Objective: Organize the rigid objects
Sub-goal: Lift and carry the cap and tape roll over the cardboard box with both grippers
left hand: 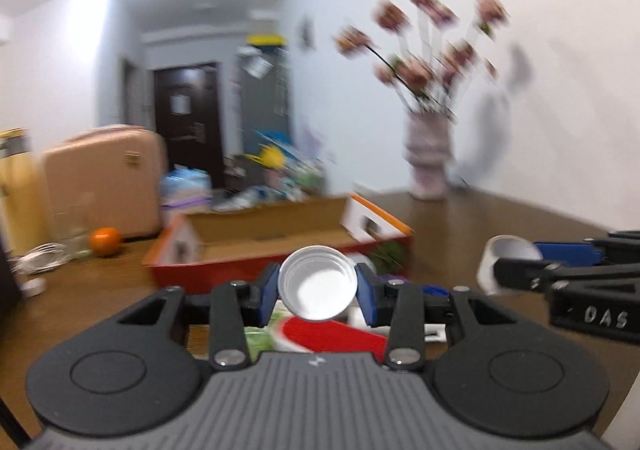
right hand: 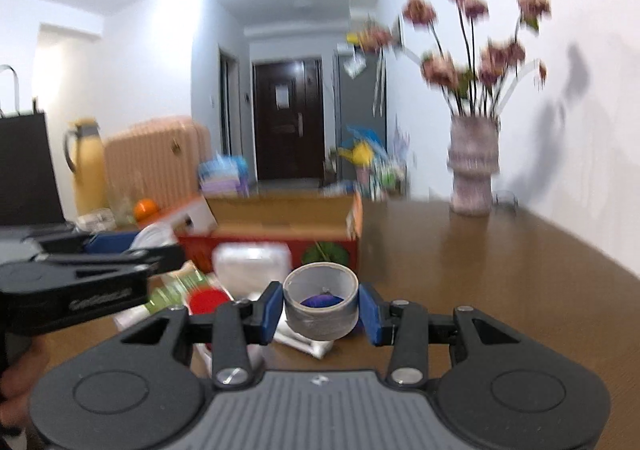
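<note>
My left gripper [left hand: 318,286] is shut on a white ribbed plastic cup [left hand: 320,290], its open mouth facing the camera, held above the table. My right gripper [right hand: 322,306] is shut on a grey roll of tape [right hand: 322,324], its blue pads against both sides. In the left wrist view the right gripper [left hand: 520,256] comes in from the right with the tape roll [left hand: 496,254]. The right wrist view has the left gripper [right hand: 160,246] at the left with the white cup [right hand: 154,232] partly hidden. An open cardboard box [left hand: 280,238] with red sides lies just beyond both grippers.
Loose items lie on the brown table below the grippers: a red-lidded thing [right hand: 206,300] and a white container [right hand: 252,262]. A vase of flowers [right hand: 474,170] stands at the back right. An orange [left hand: 105,241], a yellow flask [right hand: 88,166] and a pink suitcase [left hand: 104,178] are at the left.
</note>
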Demonstrator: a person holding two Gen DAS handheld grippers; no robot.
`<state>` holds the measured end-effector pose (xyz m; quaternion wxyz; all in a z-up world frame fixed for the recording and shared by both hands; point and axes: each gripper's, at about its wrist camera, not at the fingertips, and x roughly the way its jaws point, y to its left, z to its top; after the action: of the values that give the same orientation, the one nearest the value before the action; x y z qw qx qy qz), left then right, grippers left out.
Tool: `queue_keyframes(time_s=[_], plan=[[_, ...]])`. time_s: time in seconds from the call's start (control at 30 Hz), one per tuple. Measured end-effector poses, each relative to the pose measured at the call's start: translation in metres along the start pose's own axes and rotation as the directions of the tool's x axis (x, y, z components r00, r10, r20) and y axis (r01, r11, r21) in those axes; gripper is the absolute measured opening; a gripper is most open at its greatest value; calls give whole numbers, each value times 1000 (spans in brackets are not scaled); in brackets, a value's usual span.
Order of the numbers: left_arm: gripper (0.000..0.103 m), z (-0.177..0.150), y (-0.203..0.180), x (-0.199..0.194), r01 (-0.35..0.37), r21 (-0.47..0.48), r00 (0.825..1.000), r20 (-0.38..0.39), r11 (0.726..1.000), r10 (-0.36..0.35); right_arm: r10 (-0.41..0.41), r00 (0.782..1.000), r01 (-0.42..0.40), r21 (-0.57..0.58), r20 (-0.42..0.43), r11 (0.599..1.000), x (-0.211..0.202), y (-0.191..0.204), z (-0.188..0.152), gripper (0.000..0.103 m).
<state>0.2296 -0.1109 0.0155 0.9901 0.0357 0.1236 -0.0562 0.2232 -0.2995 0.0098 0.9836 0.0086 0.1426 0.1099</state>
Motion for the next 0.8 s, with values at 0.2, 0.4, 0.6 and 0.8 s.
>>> queue_keyframes(time_s=[0.2,0.4,0.6,0.8], plan=[[41,12,35,-76,-93,-31,990,104,995,96,40,993,-36,-37,113,999,-46,38,14,40],[41,9,59,-131,-165,-105,972,154,981,180,70,987,-63,-49,147,997,-86,66,10,41],[41,8,64,-156,-166,-121,964,188,979,187,75,983,-66,-59,166,996,-105,80,5,41],[41,12,68,-147,-165,-118,966,183,979,185,66,983,-59,-50,171,997,-97,74,11,41]])
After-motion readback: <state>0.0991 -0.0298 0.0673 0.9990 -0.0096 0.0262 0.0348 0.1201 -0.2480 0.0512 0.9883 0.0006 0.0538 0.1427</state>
